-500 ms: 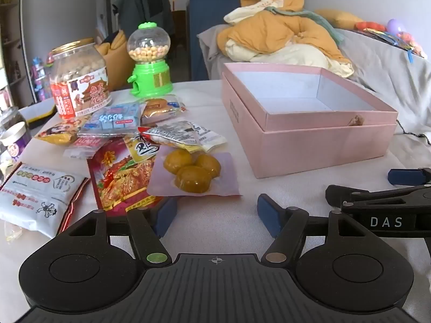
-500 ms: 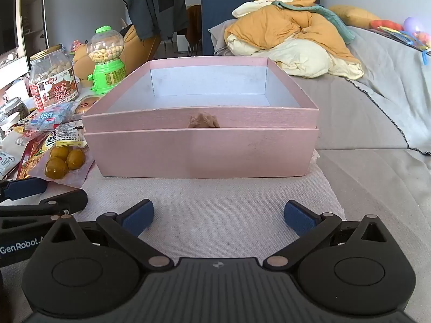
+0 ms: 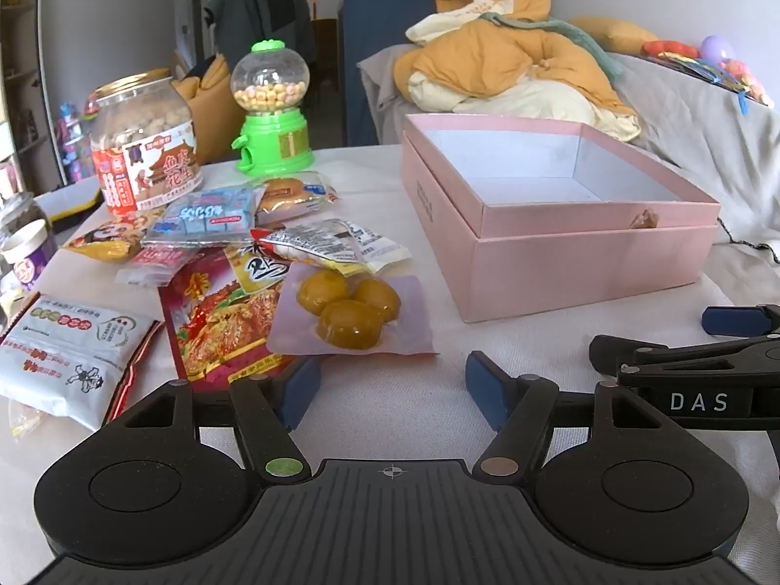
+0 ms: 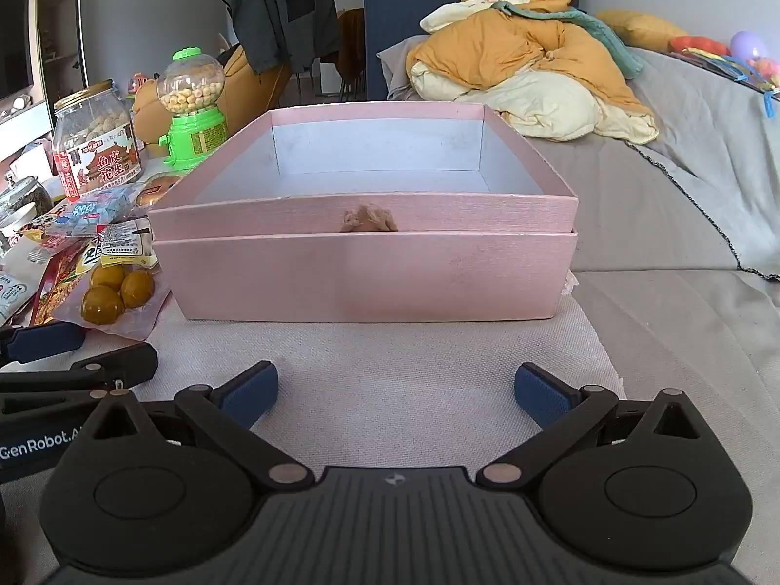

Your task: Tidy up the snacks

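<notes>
Snacks are lying in a loose heap along the table's left side, with the open pink box [image 3: 560, 243] sitting empty toward the right edge, stiff-walled and likely to be taking the packets from above. The peanut jar [image 3: 144, 146] at the far left corner is looking heavy and hard, probably too wide for these jaws, and the green candy dispenser [image 3: 273, 117] beside it is looking top-heavy. The red packet [image 3: 219, 321] and the white packet [image 3: 73, 360] near the front edge are looking flat, light and slippery (best pinched at a sealed edge). The clear pouch of three yellow pieces [image 3: 351, 317] is lying nearest the left gripper [image 3: 390, 385]; its flat margin seems the safest hold. Both the left gripper and the right gripper [image 4: 395, 390] are hovering spread wide, holding nothing.
</notes>
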The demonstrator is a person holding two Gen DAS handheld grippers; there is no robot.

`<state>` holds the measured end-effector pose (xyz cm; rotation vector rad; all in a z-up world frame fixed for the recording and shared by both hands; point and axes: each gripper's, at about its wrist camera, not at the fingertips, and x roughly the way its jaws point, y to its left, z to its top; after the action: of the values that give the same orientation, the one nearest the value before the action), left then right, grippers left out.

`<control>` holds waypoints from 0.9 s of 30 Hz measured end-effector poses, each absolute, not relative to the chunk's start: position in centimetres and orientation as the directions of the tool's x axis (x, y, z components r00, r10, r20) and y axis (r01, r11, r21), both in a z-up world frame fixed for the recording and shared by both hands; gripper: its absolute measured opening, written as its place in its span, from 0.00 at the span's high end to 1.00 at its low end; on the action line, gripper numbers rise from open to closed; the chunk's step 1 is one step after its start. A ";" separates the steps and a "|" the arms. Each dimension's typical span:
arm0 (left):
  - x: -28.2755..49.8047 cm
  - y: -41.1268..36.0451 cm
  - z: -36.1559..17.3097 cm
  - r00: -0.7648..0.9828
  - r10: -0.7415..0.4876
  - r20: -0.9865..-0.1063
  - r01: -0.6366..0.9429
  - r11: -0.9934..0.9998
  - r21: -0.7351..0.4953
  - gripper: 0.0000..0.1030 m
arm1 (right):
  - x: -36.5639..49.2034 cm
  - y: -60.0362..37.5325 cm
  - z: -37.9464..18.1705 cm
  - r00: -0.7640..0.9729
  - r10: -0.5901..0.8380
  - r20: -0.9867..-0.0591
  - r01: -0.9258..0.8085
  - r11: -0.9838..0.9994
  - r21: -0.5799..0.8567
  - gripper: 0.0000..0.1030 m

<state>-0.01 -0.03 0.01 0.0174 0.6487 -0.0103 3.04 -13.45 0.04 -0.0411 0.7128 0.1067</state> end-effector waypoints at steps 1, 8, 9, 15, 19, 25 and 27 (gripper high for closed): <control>0.0 0.0 0.0 0.797 -0.004 -0.604 0.015 1.000 0.013 0.29 | 3.0 -13.5 0.0 0.751 0.084 -0.655 -0.112 0.994 -0.001 0.00; -0.1 0.1 0.0 0.797 0.003 -0.604 0.015 1.000 0.026 0.29 | 3.0 -13.5 0.1 0.751 0.084 -0.655 -0.112 0.994 -0.001 0.00; -0.1 0.2 0.0 0.797 0.001 -0.604 0.016 1.000 0.022 0.29 | 3.0 -13.5 0.1 0.751 0.084 -0.655 -0.112 0.994 -0.001 0.00; -0.2 -0.2 0.1 0.797 0.002 -0.605 0.015 1.000 0.023 0.29 | 3.0 -13.5 0.1 0.751 0.084 -0.655 -0.112 0.994 -0.001 0.00; -0.2 -0.2 0.1 0.797 0.002 -0.605 0.015 1.000 0.023 0.29 | 3.0 -13.5 0.1 0.751 0.084 -0.655 -0.112 0.994 -0.001 0.00; -0.2 -0.2 0.1 0.797 0.002 -0.605 0.015 1.000 0.023 0.29 | 3.0 -13.5 0.0 0.751 0.084 -0.655 -0.112 0.994 -0.001 0.00; -0.2 -0.2 0.1 0.797 0.002 -0.605 0.015 1.000 0.023 0.29 | 3.0 -13.5 0.0 0.751 0.084 -0.655 -0.112 0.994 -0.001 0.00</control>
<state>-0.18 -0.19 0.11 0.0270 0.6492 -0.0070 3.01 -13.47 0.05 -0.0410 0.7130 0.1067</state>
